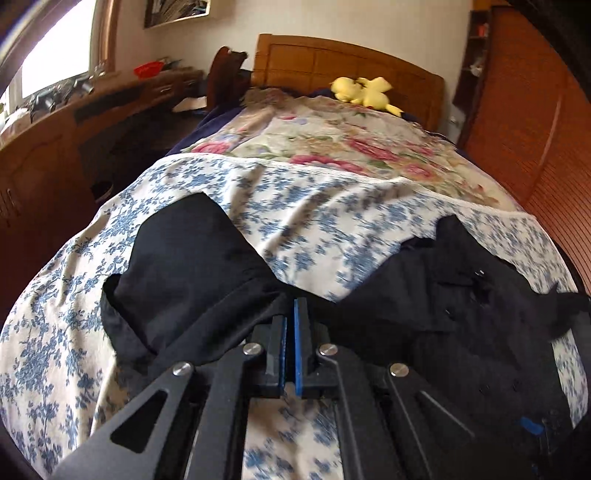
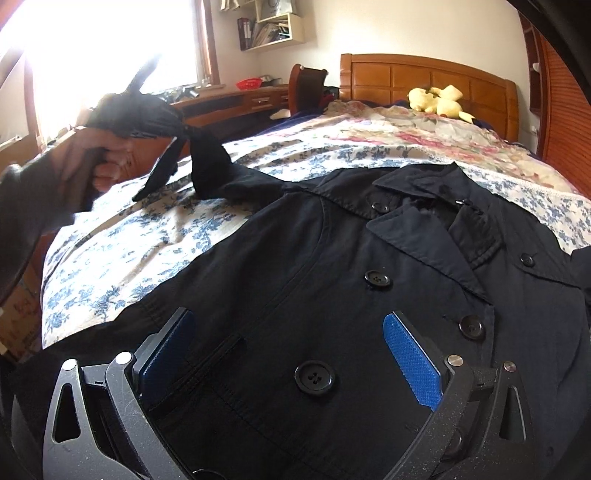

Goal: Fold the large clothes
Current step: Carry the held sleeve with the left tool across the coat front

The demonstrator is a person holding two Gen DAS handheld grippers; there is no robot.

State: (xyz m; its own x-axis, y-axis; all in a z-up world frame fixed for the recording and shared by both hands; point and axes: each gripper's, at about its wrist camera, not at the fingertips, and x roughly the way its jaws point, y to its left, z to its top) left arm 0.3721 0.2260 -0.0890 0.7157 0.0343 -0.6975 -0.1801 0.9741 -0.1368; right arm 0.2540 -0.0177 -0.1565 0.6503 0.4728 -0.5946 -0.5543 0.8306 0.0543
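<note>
With the left tongs [image 1: 290, 314] clamped on the sleeve [image 2: 218, 173] of the black coat [image 2: 332, 295] lying face-up on the bed [image 1: 295, 221], carry it flat across the chest while the right tongs [image 2: 288, 343], gaping empty, steady the front

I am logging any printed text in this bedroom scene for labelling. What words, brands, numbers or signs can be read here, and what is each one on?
No text can be read in either view.
Cardboard box at the left edge: reddish marks, too blurred to read.
Binders on the wall shelf: spines too small to read.
Framed picture on the wall: only dark streaks, no legible words.
Black coat and its buttons: no label or brand showing.
</note>
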